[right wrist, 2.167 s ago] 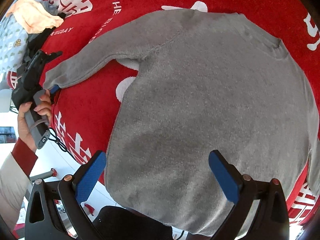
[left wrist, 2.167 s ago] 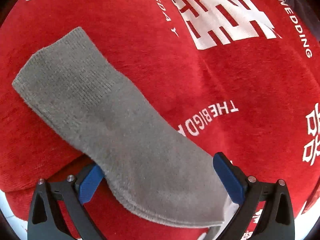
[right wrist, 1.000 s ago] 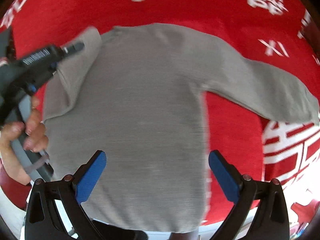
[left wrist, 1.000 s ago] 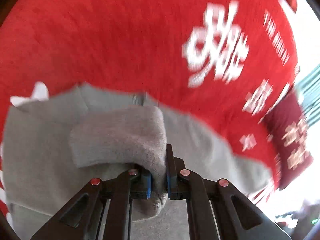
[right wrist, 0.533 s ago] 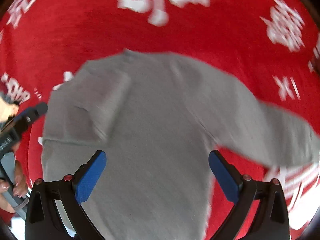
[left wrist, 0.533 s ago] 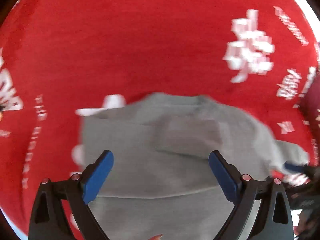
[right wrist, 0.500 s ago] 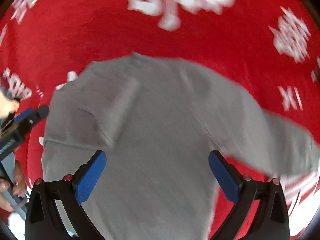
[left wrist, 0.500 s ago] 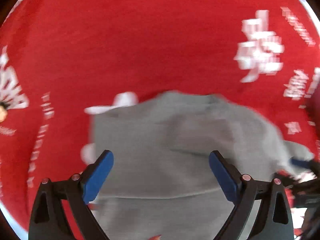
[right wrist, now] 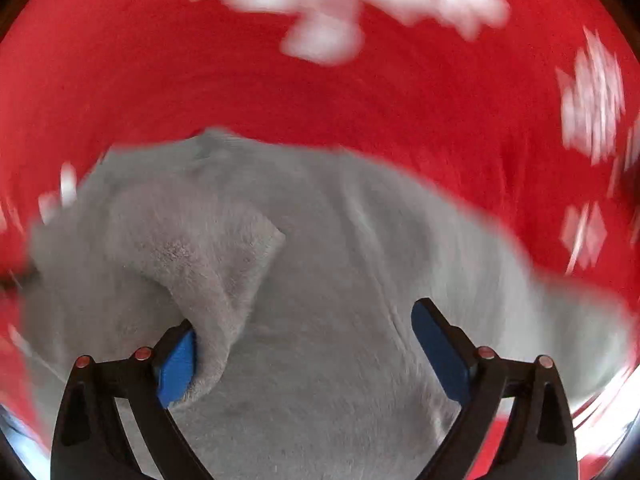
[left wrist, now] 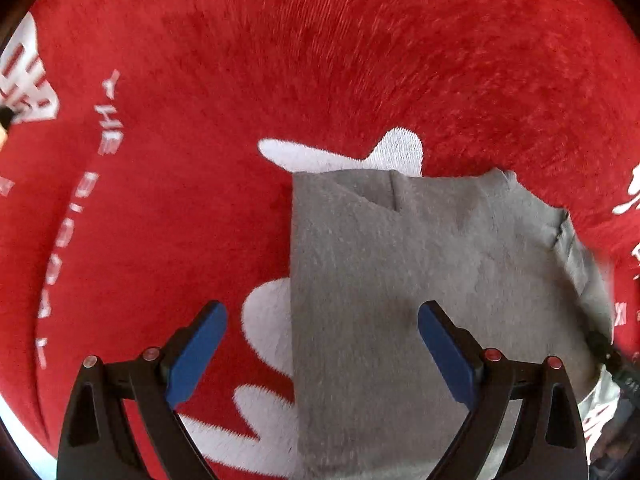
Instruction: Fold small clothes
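The grey sweater (left wrist: 420, 280) lies flat on the red plush cloth (left wrist: 320, 60) with white lettering; its left fold edge runs straight down the frame between the left gripper's (left wrist: 322, 344) blue pads, and wide bare red cloth opens above and to the left of it; the neckline edge sits at the top, the far side bunched toward the right rim. A second ago the left gripper was clamped on the sleeve cuff; its jaws have since sprung apart and now stand wide over the fold edge, pressing nothing; the sleeve it carried now lies folded across the body. In the blurred right wrist view the right gripper (right wrist: 304, 348) also gapes wide; the folded cuff (right wrist: 208, 256) brushes its left pad (right wrist: 176, 360), unpinched; the other sleeve trails right toward the rim.
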